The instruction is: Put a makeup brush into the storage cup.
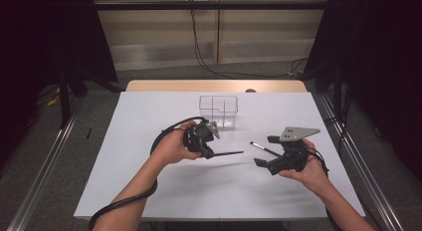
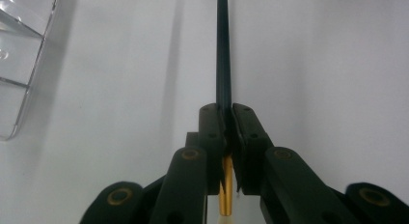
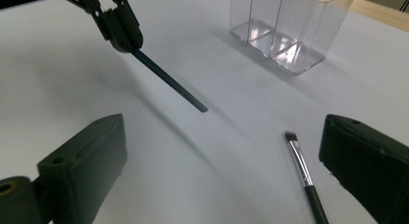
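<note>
Bright, even light from above on the white table (image 1: pixel 149 191), dark curtains swallowing both sides of the high view. Soft double shadows spread under the hands. Left gripper view: near jaws blurred, a pale shadow stripe beside the dark brush handle (image 2: pixel 223 50). Right gripper view: jaws soft, glare glinting in the clear organizer (image 3: pixel 284 26).
</note>
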Available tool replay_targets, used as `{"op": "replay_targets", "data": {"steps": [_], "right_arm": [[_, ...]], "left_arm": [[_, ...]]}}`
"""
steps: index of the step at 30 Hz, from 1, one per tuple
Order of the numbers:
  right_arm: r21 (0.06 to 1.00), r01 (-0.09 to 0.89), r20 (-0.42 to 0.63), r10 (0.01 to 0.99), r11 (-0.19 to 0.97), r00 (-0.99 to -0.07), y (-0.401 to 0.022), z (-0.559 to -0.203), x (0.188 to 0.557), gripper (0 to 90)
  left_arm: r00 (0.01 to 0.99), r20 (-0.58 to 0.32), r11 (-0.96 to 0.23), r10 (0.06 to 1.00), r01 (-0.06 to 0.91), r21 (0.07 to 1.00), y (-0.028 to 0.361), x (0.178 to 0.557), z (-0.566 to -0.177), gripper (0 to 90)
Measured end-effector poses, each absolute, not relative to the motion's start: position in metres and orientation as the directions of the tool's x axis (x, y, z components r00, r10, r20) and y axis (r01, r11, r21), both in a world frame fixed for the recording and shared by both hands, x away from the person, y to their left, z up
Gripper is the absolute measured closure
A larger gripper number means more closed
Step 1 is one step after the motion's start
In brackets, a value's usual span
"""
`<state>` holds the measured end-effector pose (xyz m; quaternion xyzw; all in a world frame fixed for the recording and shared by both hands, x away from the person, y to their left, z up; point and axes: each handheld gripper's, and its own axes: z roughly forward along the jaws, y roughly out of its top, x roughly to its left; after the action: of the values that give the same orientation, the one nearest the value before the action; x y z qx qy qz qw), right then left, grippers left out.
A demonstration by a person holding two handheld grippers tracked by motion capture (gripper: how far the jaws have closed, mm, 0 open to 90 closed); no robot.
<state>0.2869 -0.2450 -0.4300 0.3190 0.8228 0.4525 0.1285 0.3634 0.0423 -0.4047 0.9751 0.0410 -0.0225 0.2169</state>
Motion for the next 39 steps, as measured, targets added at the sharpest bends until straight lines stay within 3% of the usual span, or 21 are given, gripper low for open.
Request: {"op": "replay_targets", "data": {"steps": [12, 26, 39], "right_arm": [[0.761, 0.400, 0.050, 0.568, 0.511, -0.821, -0.227, -0.423, 0.298, 11.2], [0.628, 0.281, -0.032, 0.386, 0.725, -0.922, -0.197, -0.422, 0.309, 40.0], [0.583, 0.265, -0.002, 0.327, 0.768, -0.945, -0.185, -0.424, 0.315, 55.7]], "left_arm": [[0.997, -0.064, -0.903, 0.043, 0.067, 0.424, 0.032, 0.358, -0.405, 83.7], [0.998, -0.067, -0.900, 0.002, 0.031, 0.436, 0.024, 0.355, -0.402, 83.7], [0.998, -0.056, -0.898, -0.039, -0.010, 0.440, 0.017, 0.353, -0.395, 83.6]]}}
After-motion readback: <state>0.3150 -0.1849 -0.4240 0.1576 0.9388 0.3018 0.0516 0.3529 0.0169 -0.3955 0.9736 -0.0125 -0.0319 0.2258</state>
